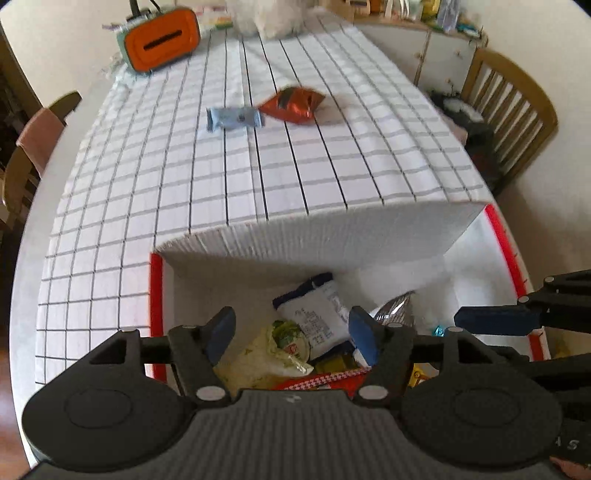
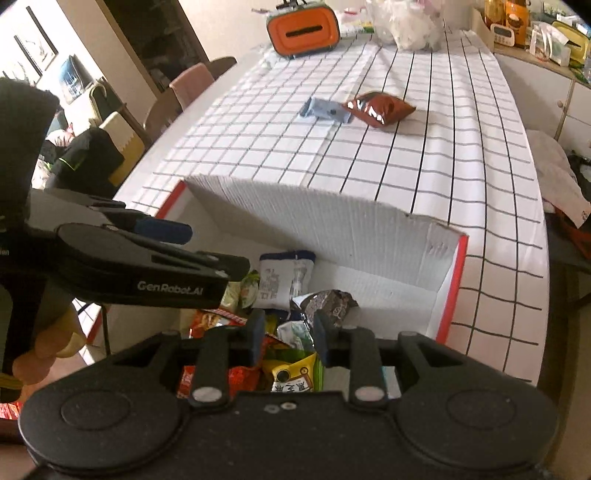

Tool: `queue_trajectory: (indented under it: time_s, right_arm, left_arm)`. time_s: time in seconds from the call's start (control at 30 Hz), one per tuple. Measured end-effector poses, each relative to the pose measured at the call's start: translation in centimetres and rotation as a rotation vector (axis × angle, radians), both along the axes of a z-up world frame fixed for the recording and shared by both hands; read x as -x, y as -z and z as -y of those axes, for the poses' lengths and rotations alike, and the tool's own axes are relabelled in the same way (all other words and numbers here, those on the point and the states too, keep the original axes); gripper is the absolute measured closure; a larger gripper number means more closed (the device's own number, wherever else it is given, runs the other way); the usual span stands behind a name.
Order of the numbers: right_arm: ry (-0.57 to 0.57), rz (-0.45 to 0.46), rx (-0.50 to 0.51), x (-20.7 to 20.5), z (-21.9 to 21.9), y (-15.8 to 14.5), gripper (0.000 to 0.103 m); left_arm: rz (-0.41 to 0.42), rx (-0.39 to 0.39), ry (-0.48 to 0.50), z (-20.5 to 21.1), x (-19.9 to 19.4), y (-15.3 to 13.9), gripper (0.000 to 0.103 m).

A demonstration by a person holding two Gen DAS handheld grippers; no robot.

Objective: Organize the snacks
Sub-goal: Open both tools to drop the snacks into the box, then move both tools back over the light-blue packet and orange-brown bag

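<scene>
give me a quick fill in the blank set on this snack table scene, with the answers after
1. Two snacks still lie out on the checked tablecloth: a light blue bar and a ____ foil bag beside it.
2. The other snacks sit inside a white ____ with red edges.
3. The left gripper hangs over the box with nothing ____ its fingers.
4. At the far end of the table stands an ____ tissue box.

Missing words: red; box; between; orange
</scene>
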State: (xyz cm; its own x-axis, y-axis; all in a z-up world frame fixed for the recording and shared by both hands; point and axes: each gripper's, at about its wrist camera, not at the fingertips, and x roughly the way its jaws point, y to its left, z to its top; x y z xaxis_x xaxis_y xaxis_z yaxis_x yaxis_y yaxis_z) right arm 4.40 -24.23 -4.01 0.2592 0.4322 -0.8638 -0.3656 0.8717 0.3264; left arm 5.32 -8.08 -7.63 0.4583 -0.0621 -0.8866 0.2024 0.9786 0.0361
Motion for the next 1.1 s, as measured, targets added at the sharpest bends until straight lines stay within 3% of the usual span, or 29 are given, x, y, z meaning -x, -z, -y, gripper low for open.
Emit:
queue_trajectory:
  time_s: [0.43,0.53,0.7,0.87,1.1]
  right_arm:
    - [0.001,0.062,-0.013,-0.6,0.2,-3.2,0.066]
    - [0.003,0.072,-0.005,-1.3,-0.1,-3.7,0.059]
    - [0.019,0.101,0.010,-2.9,-0.8,-4.4,0.019]
    - [0.038,0.106,0.034,-5.9,-1.6,-4.6,0.013]
    - [0.184,0.043,0.031,-12.5,-1.3,-4.0,0.007]
  left_arm:
    - [0.085,0.080,-0.038,-3.0,-0.4,-4.0,0.026]
    - [0.107,0.094,-0.030,-4.1,-1.3,-4.9,0.025]
    - [0.137,0.096,-0.005,-5.9,-3.8,-5.7,0.024]
    - [0.156,0.100,0.030,-7.5,-7.4,-5.8,0.023]
    - [0.178,0.088,0.089,-9.0,-13.0,-5.2,0.022]
